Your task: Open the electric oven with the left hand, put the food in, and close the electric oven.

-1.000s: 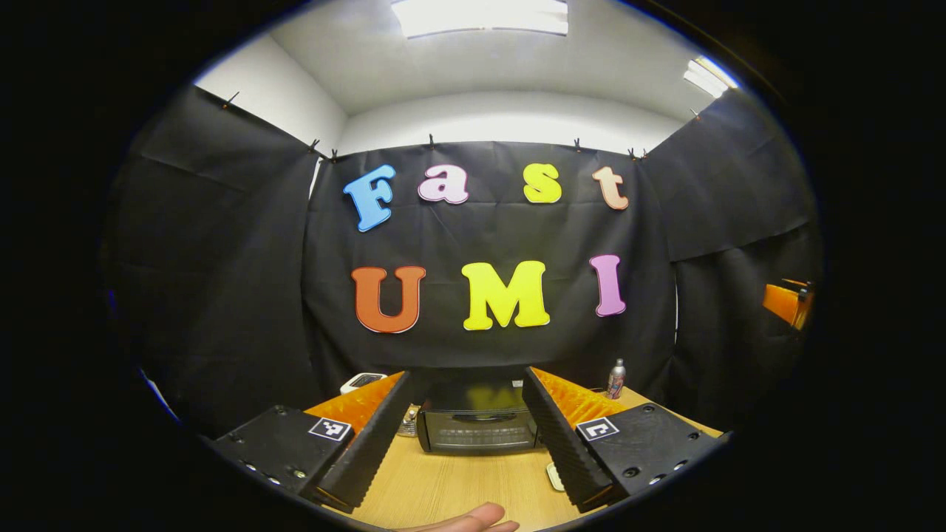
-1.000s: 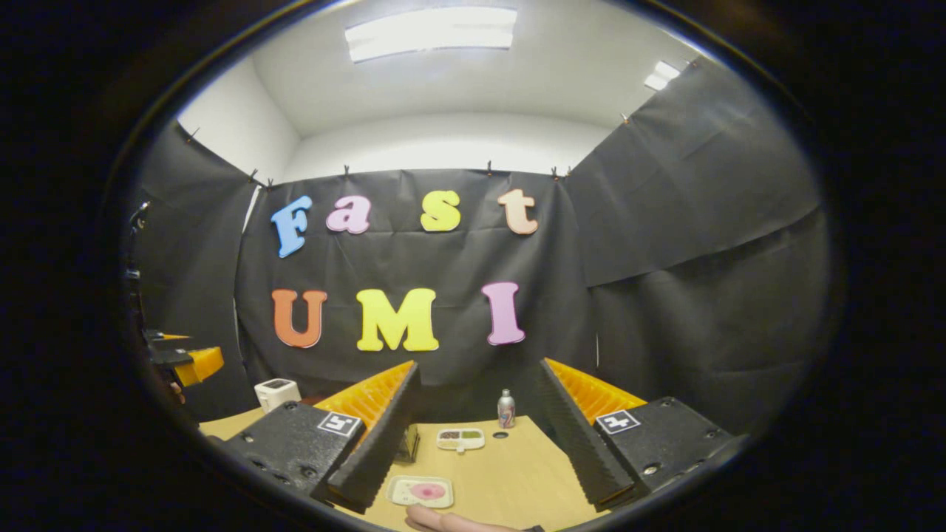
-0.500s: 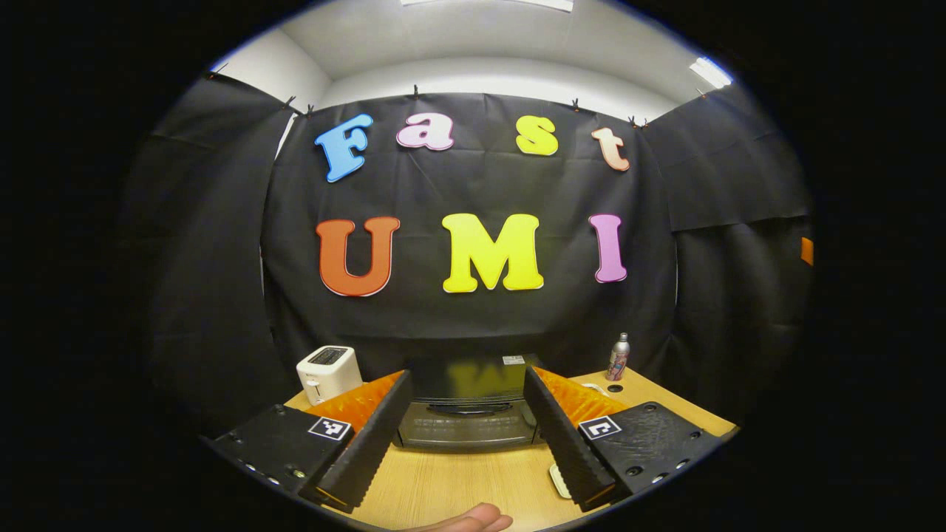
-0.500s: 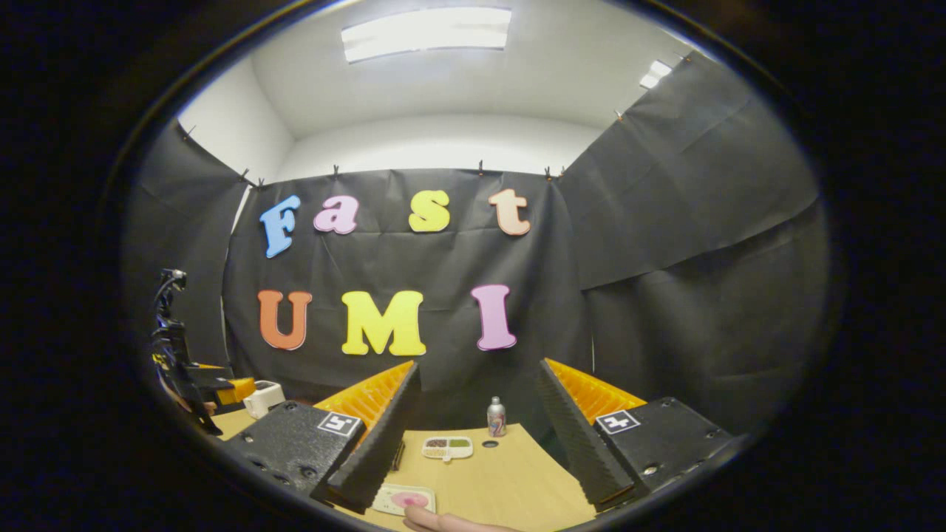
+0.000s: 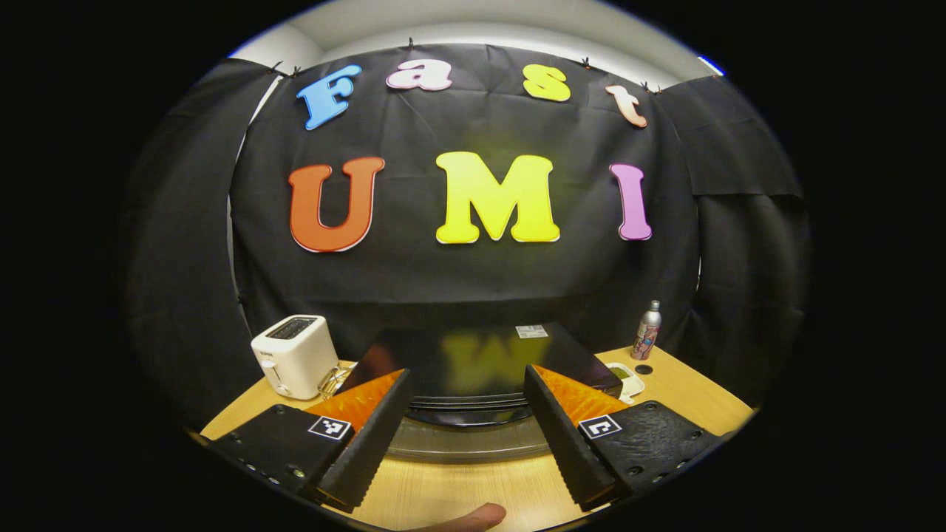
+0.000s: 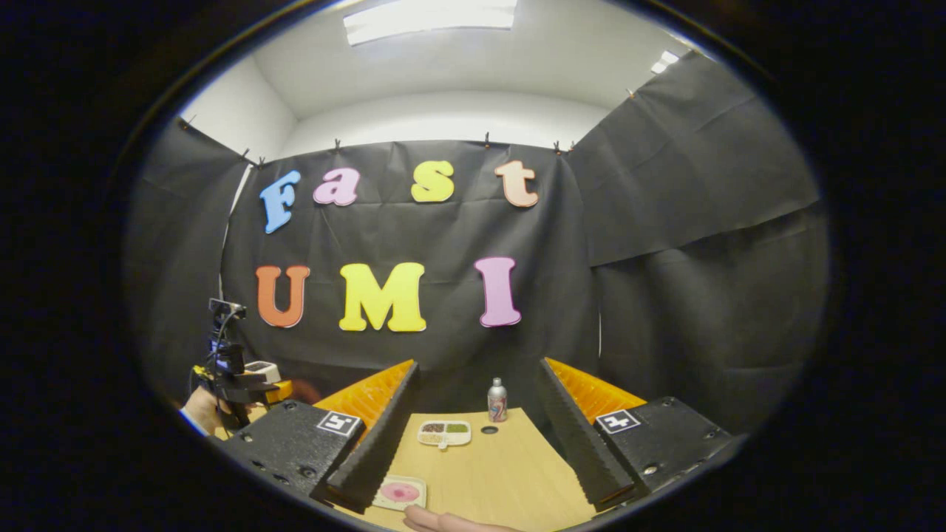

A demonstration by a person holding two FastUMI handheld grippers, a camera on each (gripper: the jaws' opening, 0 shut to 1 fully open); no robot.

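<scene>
The black electric oven (image 5: pixel 473 355) stands on the wooden table (image 5: pixel 458 488), straight ahead and close in the left gripper view. Its glass door (image 5: pixel 465 440) looks shut. My left gripper (image 5: pixel 465 375) is open, its fingers framing the oven front without touching it. In the right gripper view, a small plate with pink food (image 6: pixel 400 492) lies near the front edge by the left finger. A white compartment tray of food (image 6: pixel 443 433) lies farther back. My right gripper (image 6: pixel 479 368) hangs open above the table with nothing in it. The left gripper (image 6: pixel 229 369) and its hand appear at far left there.
A white toaster (image 5: pixel 294 355) stands left of the oven. A metal bottle (image 5: pixel 648 330) and a dark cap (image 5: pixel 644 369) sit at the back right, by the compartment tray (image 5: pixel 627 375). A fingertip (image 5: pixel 473 517) shows at the bottom edge.
My left gripper has moved forward toward the oven, which now looks much larger and nearer. The right gripper has stayed nearly still, open throughout.
</scene>
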